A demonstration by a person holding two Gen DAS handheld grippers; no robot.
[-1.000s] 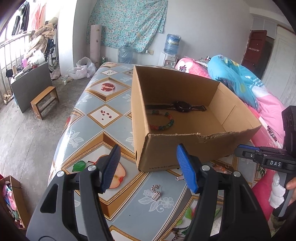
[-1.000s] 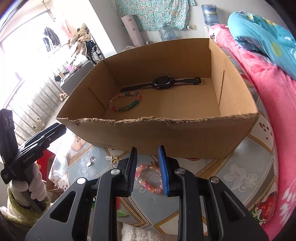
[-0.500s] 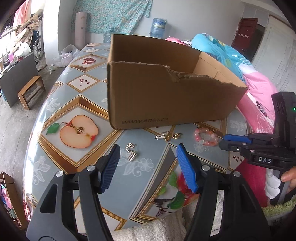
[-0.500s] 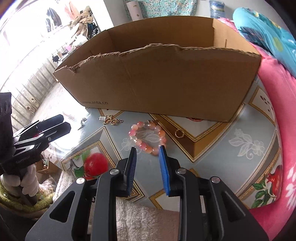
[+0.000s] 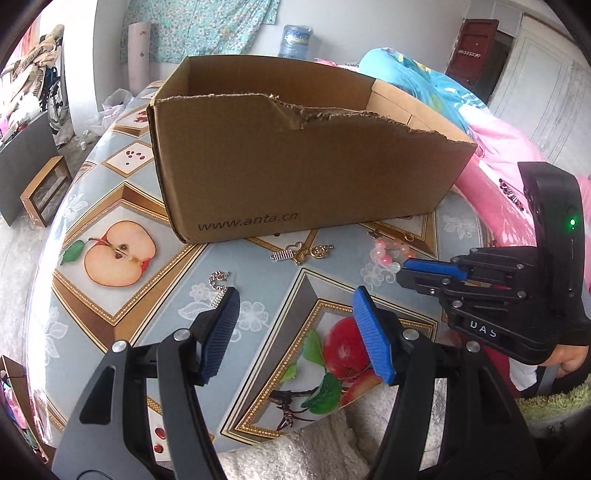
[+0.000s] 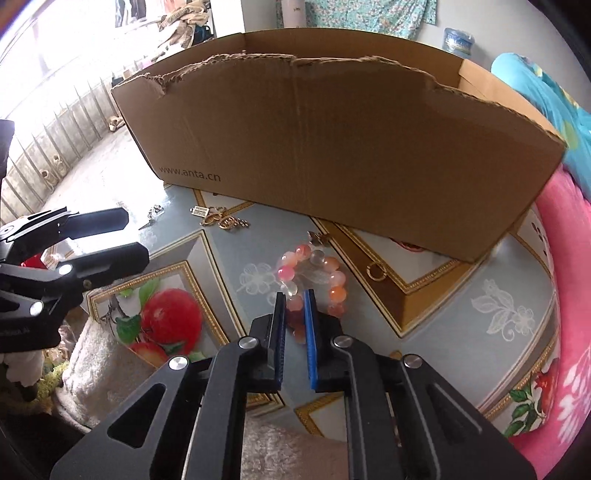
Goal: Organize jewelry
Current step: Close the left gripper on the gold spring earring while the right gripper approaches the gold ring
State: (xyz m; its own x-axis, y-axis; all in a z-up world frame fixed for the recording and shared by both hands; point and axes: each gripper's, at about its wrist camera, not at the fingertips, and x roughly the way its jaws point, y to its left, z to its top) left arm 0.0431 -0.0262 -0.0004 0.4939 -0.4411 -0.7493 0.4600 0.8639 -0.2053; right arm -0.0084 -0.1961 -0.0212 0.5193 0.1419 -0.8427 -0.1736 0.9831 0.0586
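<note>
The cardboard box (image 5: 295, 162) turns its tall front wall this way, hiding its floor and contents. The right gripper (image 6: 294, 299) fingers cover the near beads of the pink bracelet (image 6: 314, 275); grip uncertain.

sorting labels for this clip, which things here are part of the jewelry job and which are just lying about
Part of the job:
- pink bead bracelet, between the right gripper fingers
- gold ring
- gold and silver charms
- silver chain piece
- cardboard box
- left gripper, open

Just lying about:
- water jug
- pink blanket
- blue pillow
- wooden stool
</note>
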